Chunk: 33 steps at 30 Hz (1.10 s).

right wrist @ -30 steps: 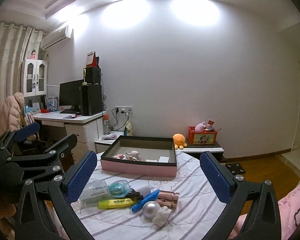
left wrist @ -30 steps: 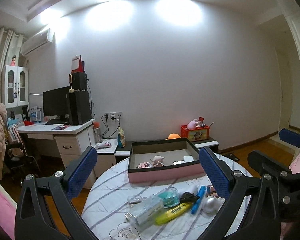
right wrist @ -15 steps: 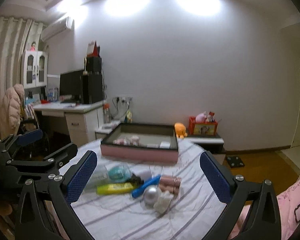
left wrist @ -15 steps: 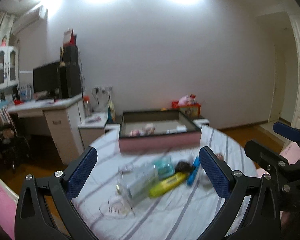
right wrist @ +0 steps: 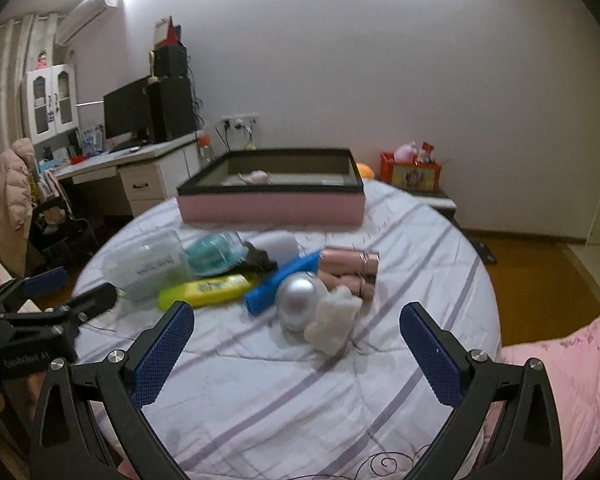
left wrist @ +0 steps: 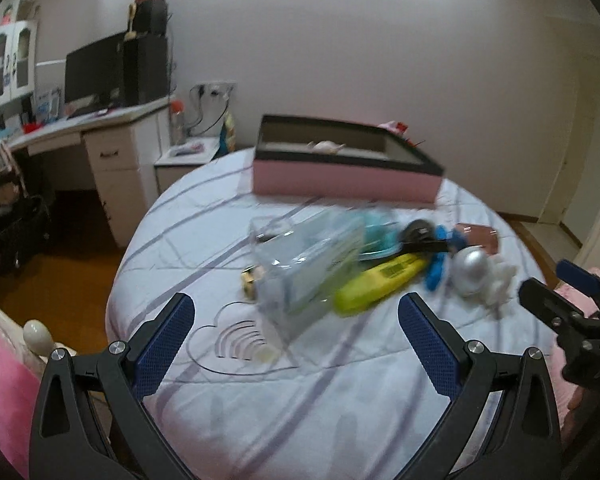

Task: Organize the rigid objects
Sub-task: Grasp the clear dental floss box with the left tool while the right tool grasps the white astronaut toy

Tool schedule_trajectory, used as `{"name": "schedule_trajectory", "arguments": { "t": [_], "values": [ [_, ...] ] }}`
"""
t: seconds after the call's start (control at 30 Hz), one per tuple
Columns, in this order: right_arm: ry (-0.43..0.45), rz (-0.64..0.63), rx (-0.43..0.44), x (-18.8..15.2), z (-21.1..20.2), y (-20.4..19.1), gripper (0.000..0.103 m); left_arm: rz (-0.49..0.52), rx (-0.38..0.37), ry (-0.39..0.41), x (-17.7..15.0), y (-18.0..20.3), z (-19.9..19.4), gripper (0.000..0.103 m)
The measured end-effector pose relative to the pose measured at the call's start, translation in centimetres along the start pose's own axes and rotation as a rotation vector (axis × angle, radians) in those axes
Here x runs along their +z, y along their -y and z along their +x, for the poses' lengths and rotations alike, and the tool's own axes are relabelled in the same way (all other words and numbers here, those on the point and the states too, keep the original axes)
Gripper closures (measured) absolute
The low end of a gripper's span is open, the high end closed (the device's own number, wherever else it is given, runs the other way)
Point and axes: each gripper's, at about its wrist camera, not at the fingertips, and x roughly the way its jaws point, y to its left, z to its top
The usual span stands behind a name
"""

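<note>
A pile of small objects lies on the round table [left wrist: 340, 400]: a clear plastic box [left wrist: 304, 264], a yellow tube [left wrist: 380, 280], a blue pen [right wrist: 280, 284], a silver ball [right wrist: 298, 298], a white figure [right wrist: 334, 322], rose-gold tubes [right wrist: 352, 268] and a teal-lidded jar [right wrist: 212, 254]. A pink open box [right wrist: 272, 204] with a few items stands behind them. My left gripper [left wrist: 296, 344] is open, just short of the clear box. My right gripper [right wrist: 296, 352] is open, just short of the silver ball.
A desk [right wrist: 140, 168] with monitor stands at the back left, a low stand with a red toy crate [right wrist: 412, 172] at the back right. Pink bedding [right wrist: 572, 380] lies at the table's right edge.
Both grippers have tilted down and moved closer to the pile on the table. The objects look larger and lower in view. The jaws stay open.
</note>
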Motion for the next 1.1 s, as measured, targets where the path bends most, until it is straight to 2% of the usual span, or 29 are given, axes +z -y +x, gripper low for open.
{"name": "schedule_trajectory", "arguments": {
  "t": [0.07, 0.27, 0.53, 0.57, 0.6, 0.63, 0.67, 0.7, 0.83, 0.9, 1.1],
  "values": [
    [-0.021, 0.012, -0.007, -0.3, 0.8, 0.5, 0.000, -0.007, 0.016, -0.016, 0.1, -0.8, 0.9, 0.000],
    [-0.085, 0.039, -0.022, -1.0, 3.2, 1.5, 0.000, -0.031, -0.022, -0.052, 1.1, -2.2, 3.8, 0.000],
    [-0.129, 0.066, -0.037, -1.0, 5.1, 2.8, 0.000, 0.025, -0.065, -0.056, 2.4, -1.1, 6.3, 0.001],
    [-0.132, 0.069, -0.038, -0.9, 5.3, 2.8, 0.000, 0.035, -0.062, -0.054, 2.5, -0.9, 6.4, 0.005],
    [-0.136, 0.070, -0.039, -0.9, 5.4, 2.9, 0.000, 0.050, -0.061, -0.054, 2.5, -0.6, 6.5, 0.015],
    [-0.136, 0.071, -0.041, -0.8, 5.5, 2.9, 0.000, 0.057, -0.071, -0.054, 2.5, -0.5, 6.5, 0.022],
    [-0.136, 0.072, -0.042, -0.8, 5.5, 2.9, 0.000, 0.053, -0.095, -0.045, 2.6, -0.4, 6.3, 0.036],
    [-0.136, 0.072, -0.041, -0.8, 5.5, 2.9, 0.000, 0.050, -0.108, -0.048, 2.6, -0.2, 6.1, 0.040],
    [-0.141, 0.082, -0.035, -0.8, 5.8, 3.2, 0.000, 0.078, -0.099, -0.045, 2.5, 0.4, 5.7, 0.045],
    [-0.142, 0.086, -0.033, -0.8, 5.8, 3.3, 0.000, 0.086, -0.113, -0.052, 2.4, 0.7, 5.3, 0.051],
    [-0.164, 0.103, -0.019, -0.9, 6.6, 3.8, 0.000, 0.142, -0.146, -0.105, 1.4, 2.5, 6.2, 0.053]
  ]
}}
